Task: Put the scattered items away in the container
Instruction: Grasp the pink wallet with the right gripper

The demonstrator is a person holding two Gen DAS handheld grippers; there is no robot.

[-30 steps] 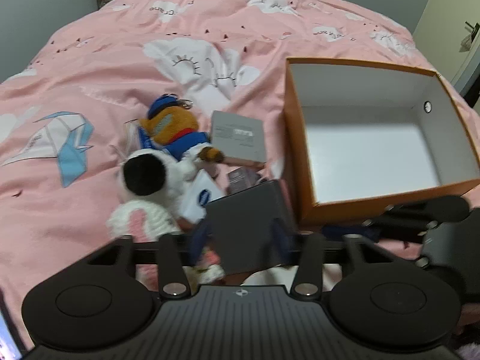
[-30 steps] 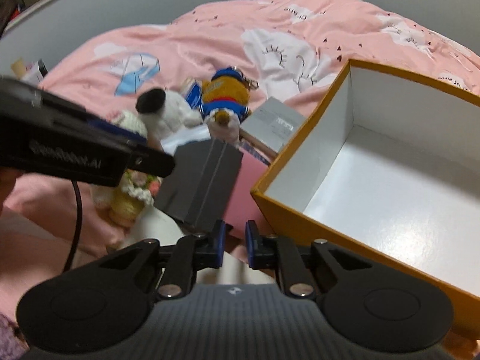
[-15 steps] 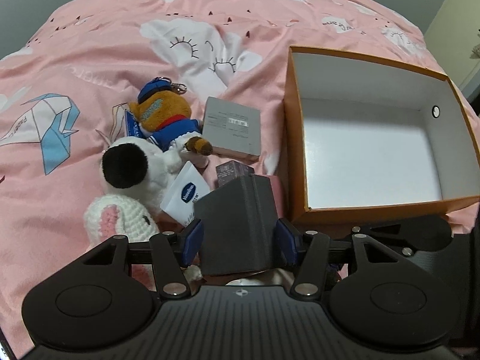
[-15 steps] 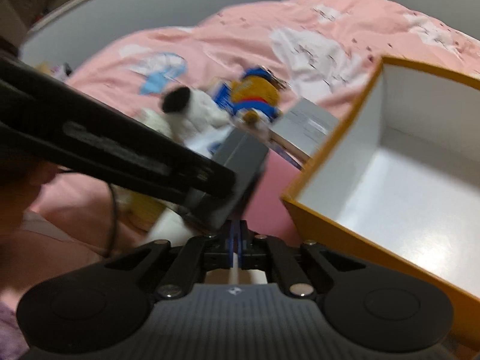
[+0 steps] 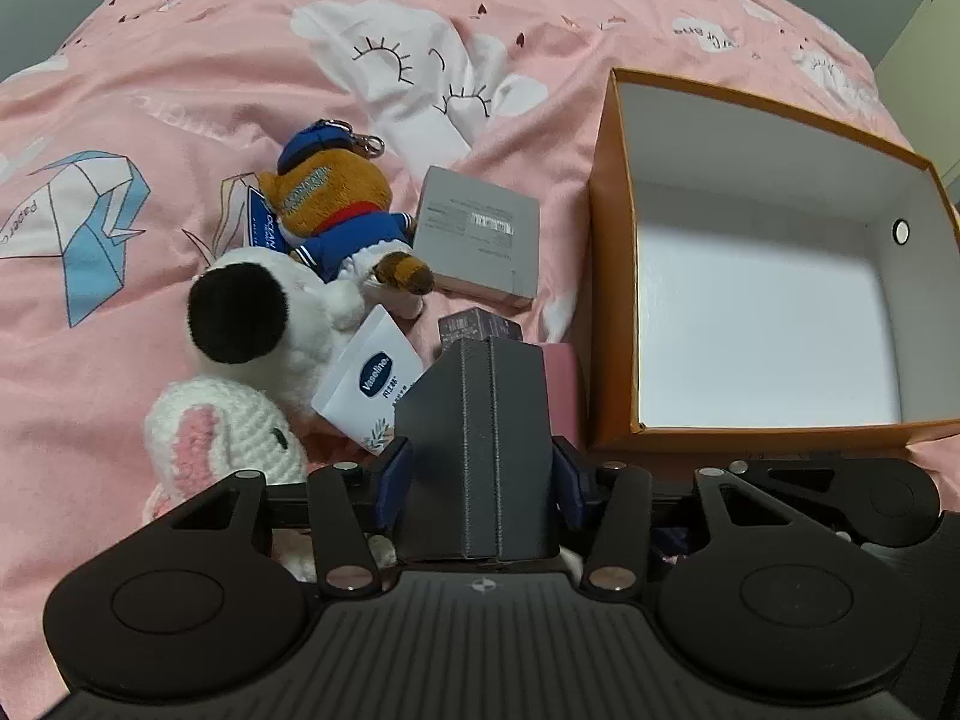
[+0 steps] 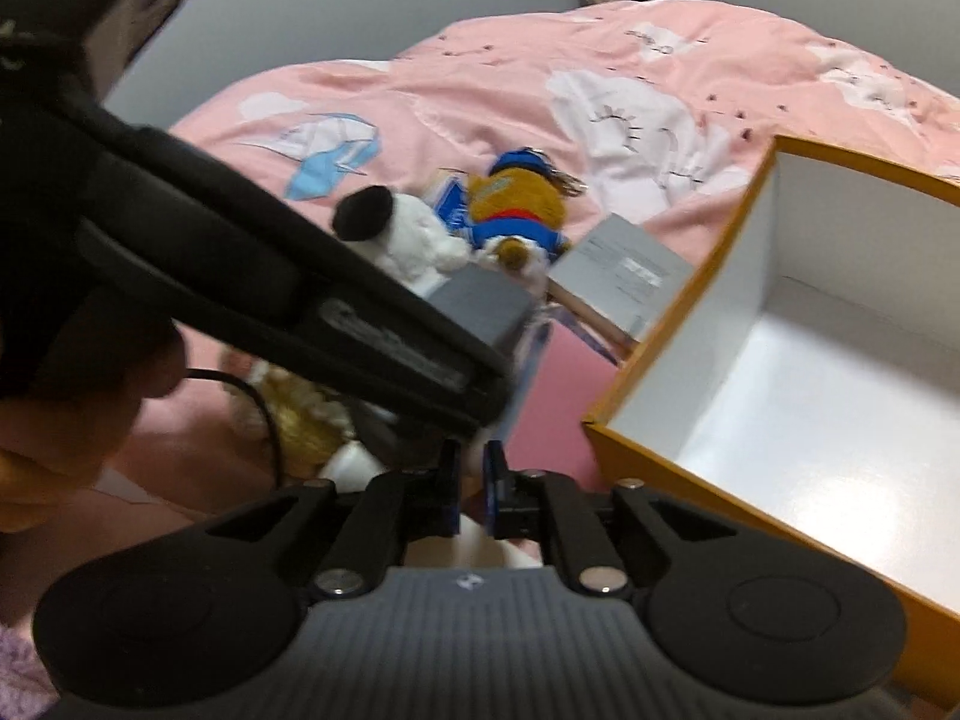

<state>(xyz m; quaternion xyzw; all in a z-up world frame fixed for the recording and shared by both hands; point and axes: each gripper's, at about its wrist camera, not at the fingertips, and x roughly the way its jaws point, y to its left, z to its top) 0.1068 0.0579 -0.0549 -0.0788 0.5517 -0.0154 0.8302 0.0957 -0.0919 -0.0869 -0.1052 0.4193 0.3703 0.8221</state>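
A: Pads of the left gripper (image 5: 480, 483) sat clamped on the dark case (image 5: 480, 450), jaws having just closed in, held just beside the empty orange box (image 5: 606, 276), likely for a short carry.

B: And the right gripper (image 6: 472, 495)?

A: Nearly shut on nothing clear. A second earlier, the left jaws stood wider around the case.

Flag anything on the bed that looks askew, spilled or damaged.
Nothing looks damaged or spilled. The dark box stands tilted between the left gripper pads, leaning over the lotion tube. The orange box is empty, with toys and packages in a heap beside it.
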